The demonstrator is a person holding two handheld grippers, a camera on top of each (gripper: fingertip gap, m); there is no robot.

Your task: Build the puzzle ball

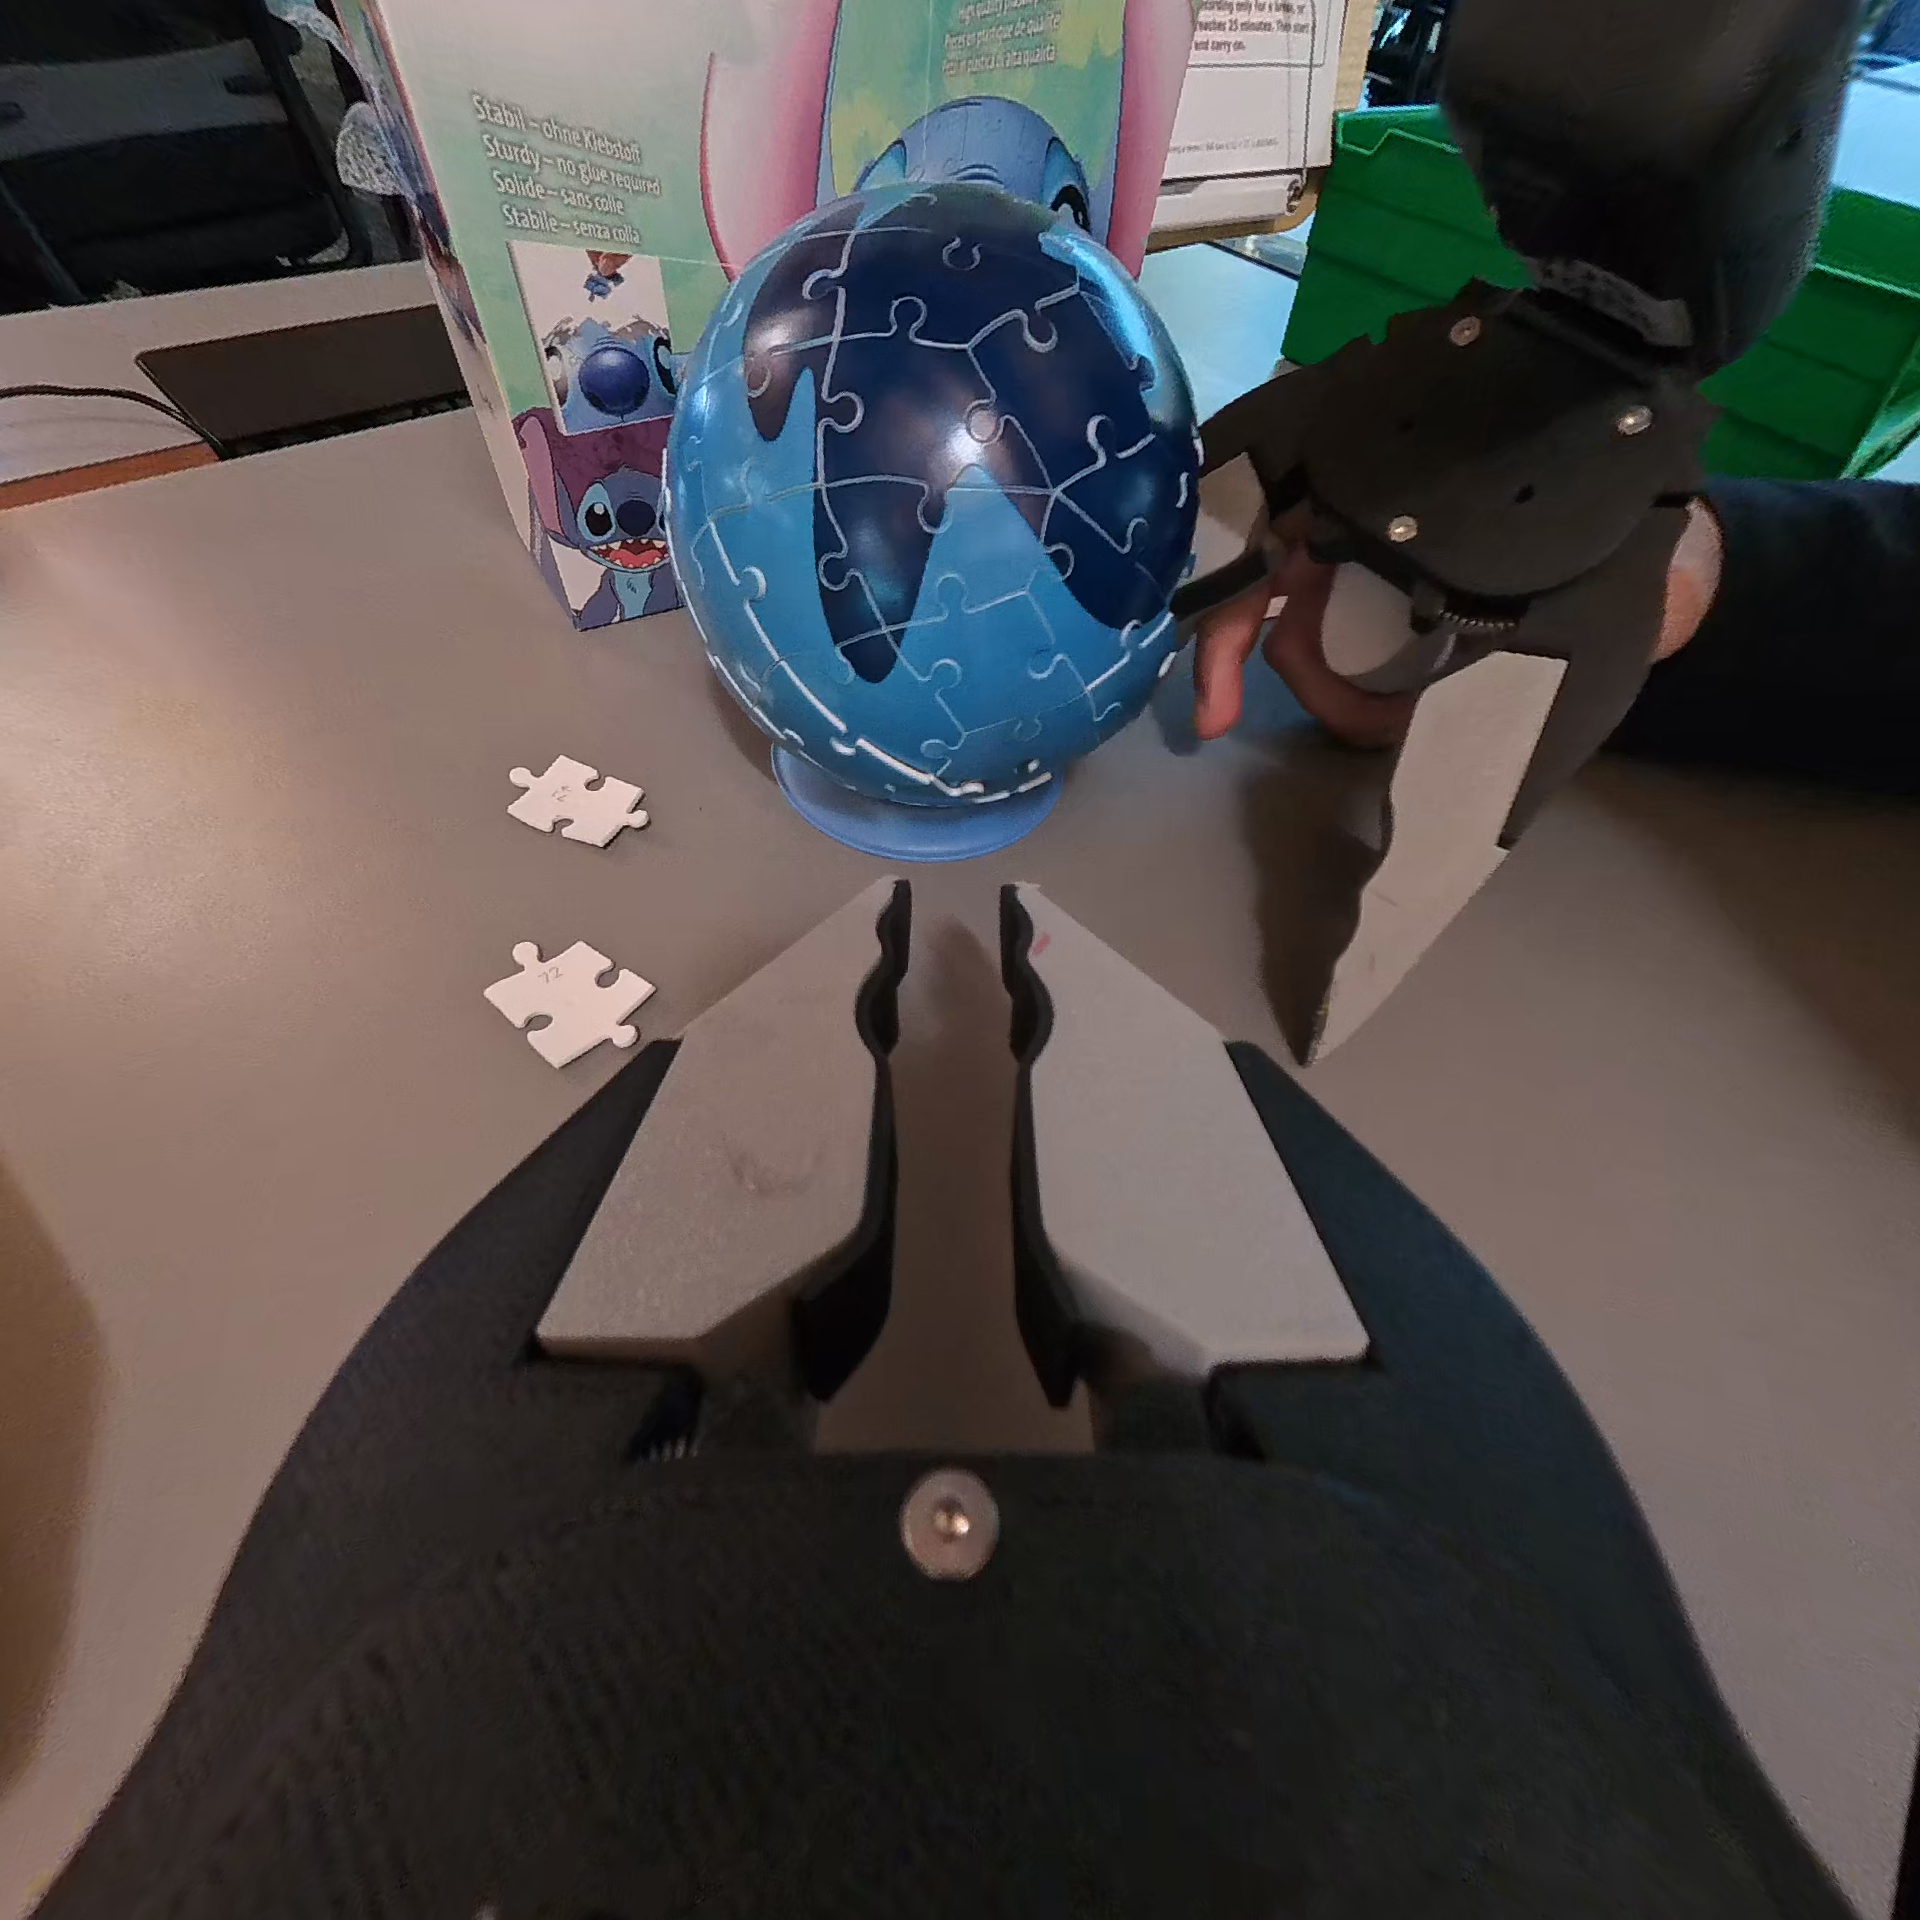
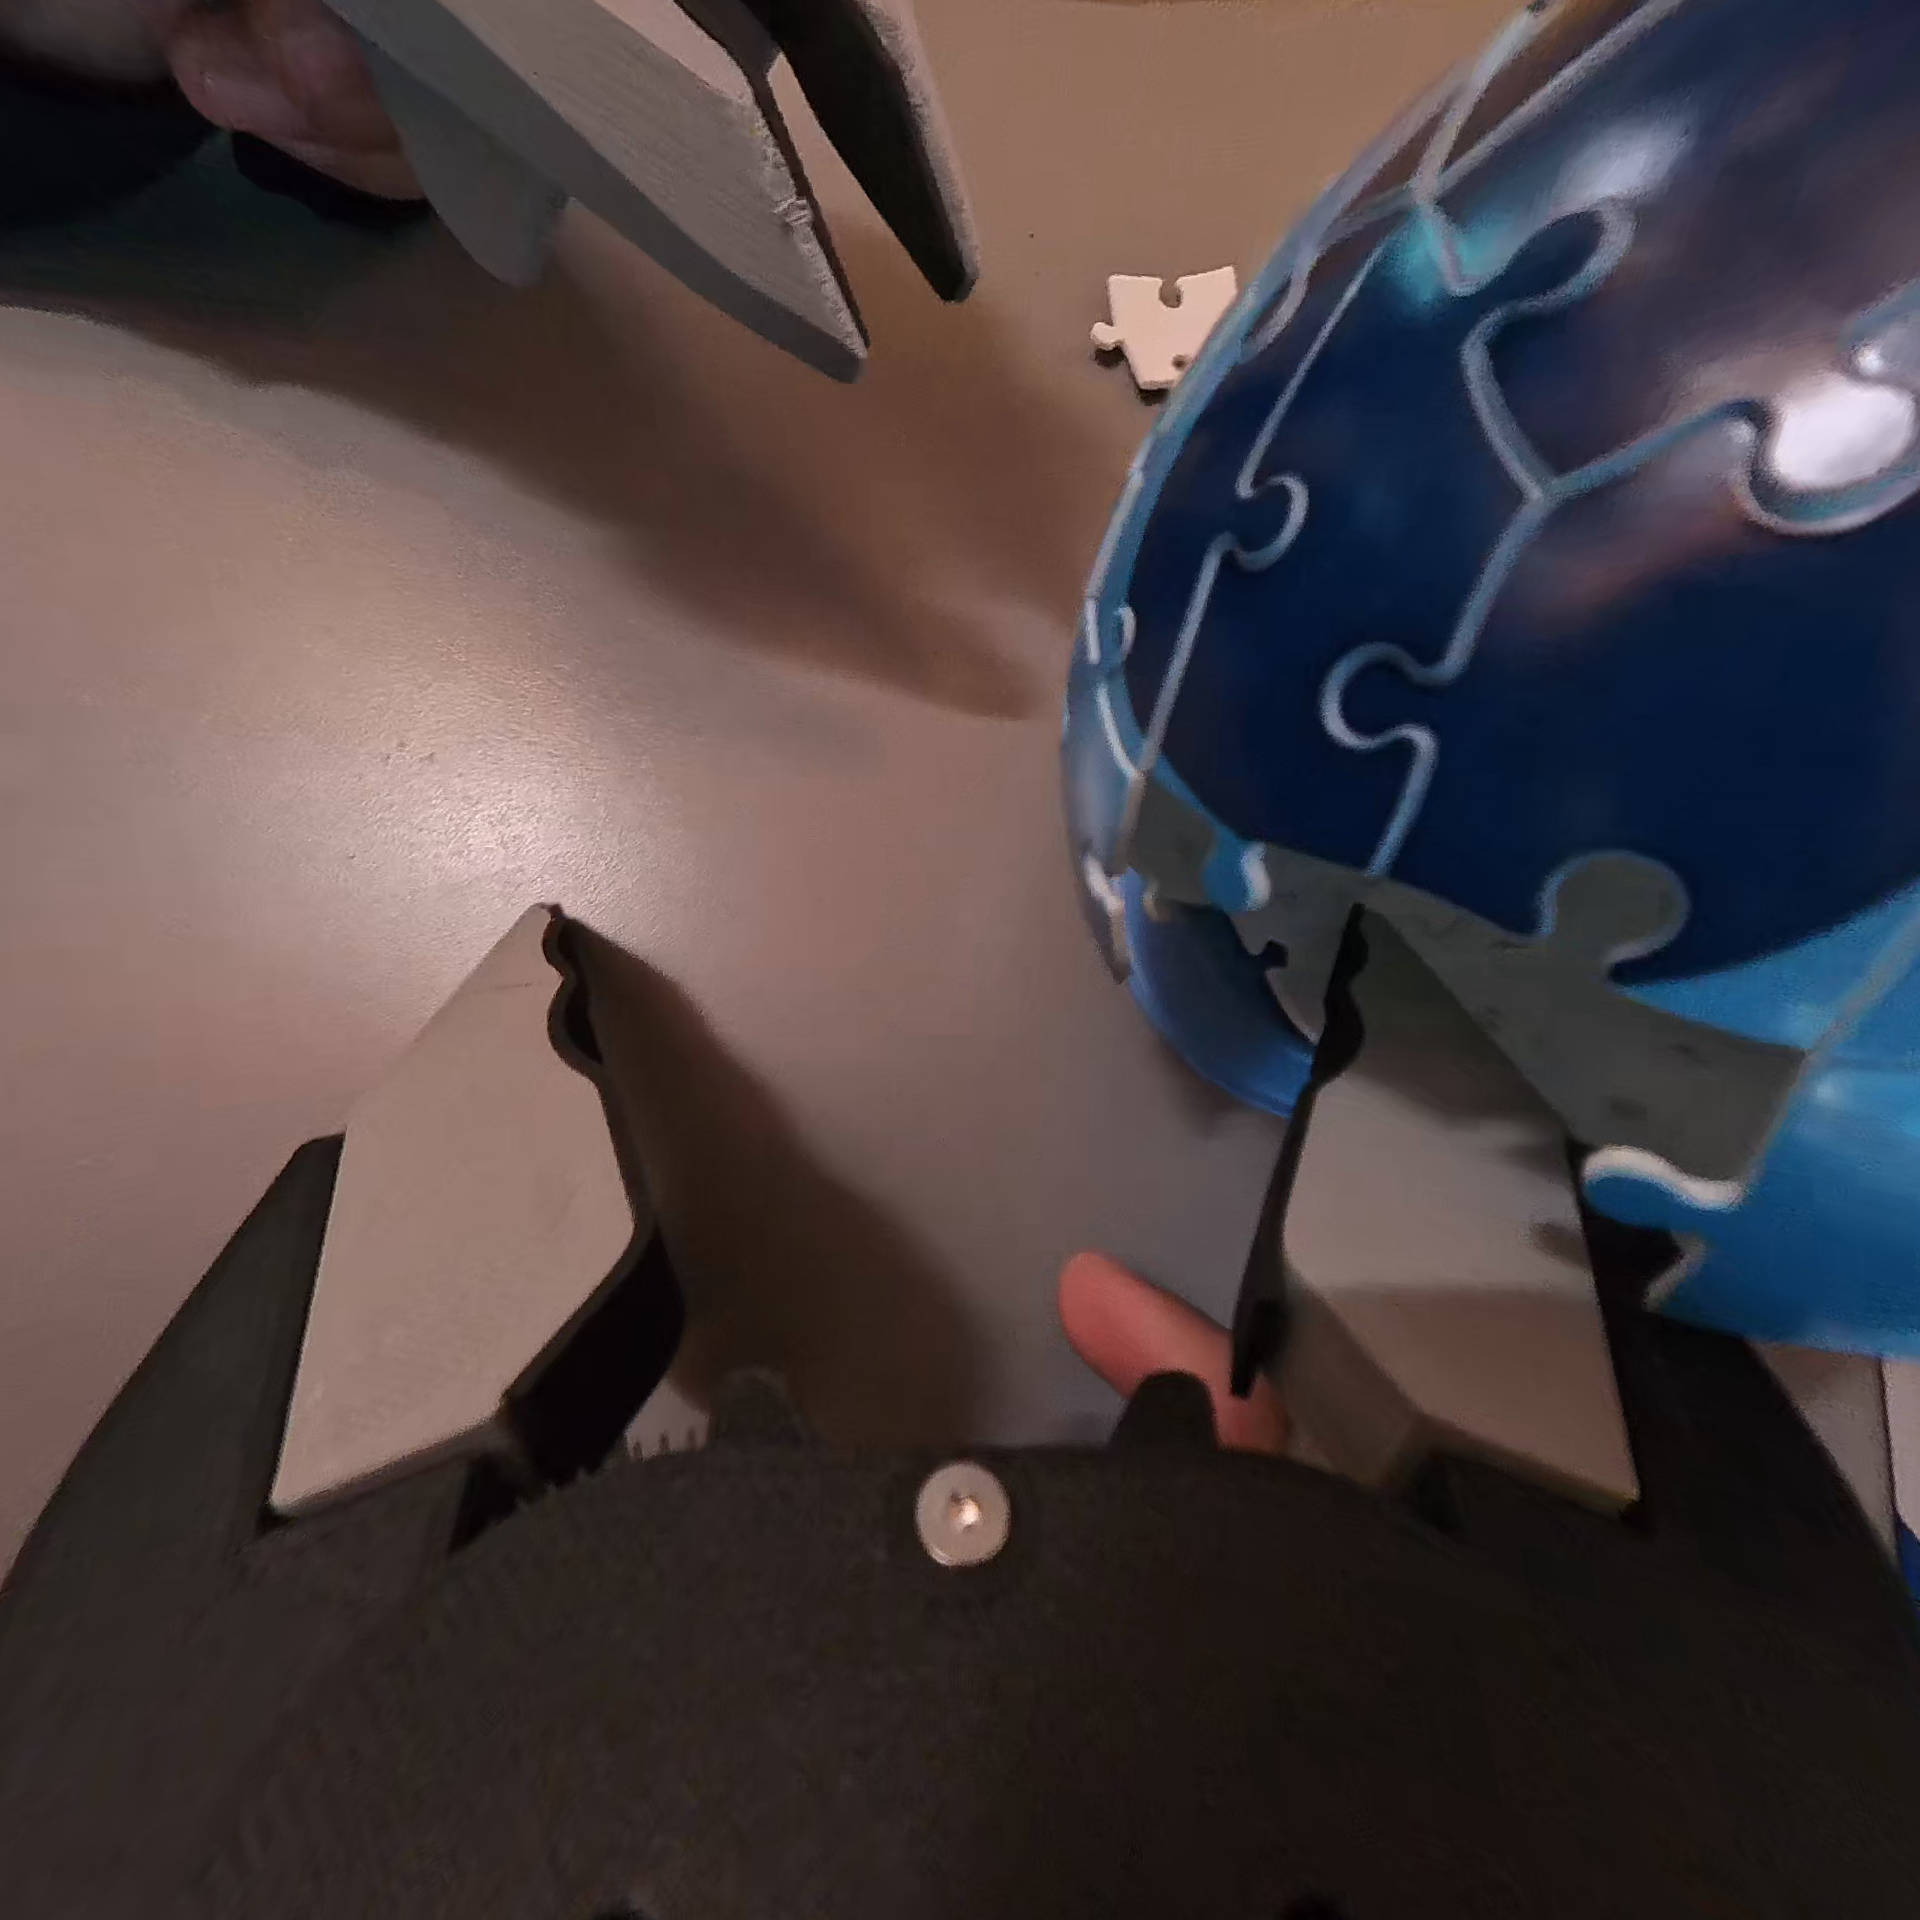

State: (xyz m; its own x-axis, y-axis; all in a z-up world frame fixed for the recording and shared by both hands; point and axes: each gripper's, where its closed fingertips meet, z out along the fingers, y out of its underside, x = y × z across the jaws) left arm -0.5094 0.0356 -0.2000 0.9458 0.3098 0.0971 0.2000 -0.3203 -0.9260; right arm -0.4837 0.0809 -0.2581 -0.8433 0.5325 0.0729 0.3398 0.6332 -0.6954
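The blue puzzle ball (image 1: 935, 520) stands on a blue ring stand (image 1: 914, 821) on the grey table (image 1: 260, 727). Gaps with white edges show low on its right side. In the right wrist view the ball (image 2: 1507, 623) fills the right side, with a grey gap low down. My left gripper (image 1: 956, 904) is just in front of the stand, narrowly open and empty. It also shows in the right wrist view (image 2: 904, 312). My right gripper (image 2: 945, 914) is wide open and empty. Its right finger (image 2: 1455, 1247) is close by the ball's lower edge; contact is unclear. It also shows in the left wrist view (image 1: 1413, 945).
Two loose white puzzle pieces (image 1: 577, 800) (image 1: 566, 1003) lie left of the ball; one piece (image 2: 1158, 327) shows in the right wrist view. The puzzle box (image 1: 623, 312) stands behind the ball. A green crate (image 1: 1818, 312) is at the back right. A hand (image 1: 1247, 644) holds the right gripper. Tip to tip, the grippers are about 8 cm apart.
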